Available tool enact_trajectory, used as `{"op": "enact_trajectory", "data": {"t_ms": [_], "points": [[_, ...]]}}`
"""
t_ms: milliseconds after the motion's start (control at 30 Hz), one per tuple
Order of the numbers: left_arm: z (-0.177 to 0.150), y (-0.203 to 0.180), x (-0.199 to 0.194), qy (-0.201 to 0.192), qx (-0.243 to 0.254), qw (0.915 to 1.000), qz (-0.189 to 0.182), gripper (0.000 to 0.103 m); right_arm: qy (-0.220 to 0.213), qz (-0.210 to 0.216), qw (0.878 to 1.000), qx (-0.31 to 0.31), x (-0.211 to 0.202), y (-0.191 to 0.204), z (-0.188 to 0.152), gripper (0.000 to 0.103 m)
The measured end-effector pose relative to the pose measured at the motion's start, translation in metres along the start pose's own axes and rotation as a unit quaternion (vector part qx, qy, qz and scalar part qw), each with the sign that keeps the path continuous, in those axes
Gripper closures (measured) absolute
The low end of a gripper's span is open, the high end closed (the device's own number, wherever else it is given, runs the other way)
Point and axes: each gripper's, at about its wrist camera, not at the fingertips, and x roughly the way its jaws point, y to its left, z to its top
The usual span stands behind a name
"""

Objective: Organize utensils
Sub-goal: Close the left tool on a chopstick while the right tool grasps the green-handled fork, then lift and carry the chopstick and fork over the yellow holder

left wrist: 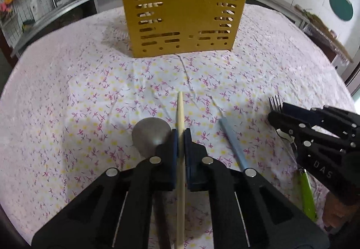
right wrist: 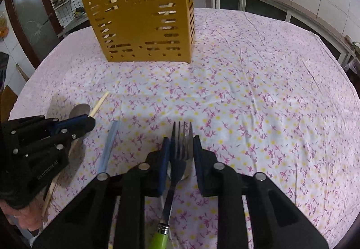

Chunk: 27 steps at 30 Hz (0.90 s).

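Wooden chopstick [left wrist: 180, 136]: pinched in left gripper [left wrist: 180, 136]
Fork [right wrist: 180, 159]: between right gripper [right wrist: 181, 147] jaws — narrow, not clamped
Yellow holder [left wrist: 183, 10]: far — upright

Two grippers are in view: the left gripper [left wrist: 180, 136] and the right gripper [right wrist: 181, 143]. One wooden chopstick [left wrist: 180, 114] lies between the left one's pads, one spoon [left wrist: 150, 134] just left of it, one blue chopstick [left wrist: 234, 143] to its right. One fork [right wrist: 180, 147] sits between the right one's pads. One yellow holder [left wrist: 184, 8] stands ahead, several utensils inside, too hidden to count.
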Motion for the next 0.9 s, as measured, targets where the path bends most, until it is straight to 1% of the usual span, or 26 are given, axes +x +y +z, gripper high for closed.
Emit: {"op": "enact_trajectory", "data": {"t_ms": [100,233,333,467,600,767,900], "points": [[0.001,0.009,-0.004,-0.003,-0.021,0.9995,-0.024,0.098,-0.005,0.022,0.999,0.025,-0.005,-0.007,0.002,0.082],[0.001,0.013,-0.013,-0.016,-0.019,0.9993,-0.029,0.098,-0.019,0.034,0.999,0.036,-0.015,-0.013,0.004,0.082],[0.002,0.014,-0.017,-0.021,-0.018,0.9993,-0.026,0.098,-0.022,0.028,0.999,0.030,-0.016,-0.010,0.005,0.082],[0.002,0.011,-0.019,-0.023,-0.016,0.9992,-0.028,0.098,-0.025,0.026,0.998,0.043,-0.015,-0.013,0.004,0.082],[0.003,0.010,-0.031,-0.038,-0.013,0.9987,-0.031,0.098,-0.040,0.026,0.998,0.047,-0.025,-0.018,0.005,0.082],[0.006,0.010,-0.052,-0.068,-0.018,0.9964,-0.048,0.098,-0.083,0.023,0.996,0.033,-0.055,-0.012,0.012,0.082],[0.007,0.008,-0.069,-0.090,-0.018,0.9945,-0.050,0.098,-0.117,0.019,0.993,0.018,-0.077,-0.005,0.015,0.082]]}}
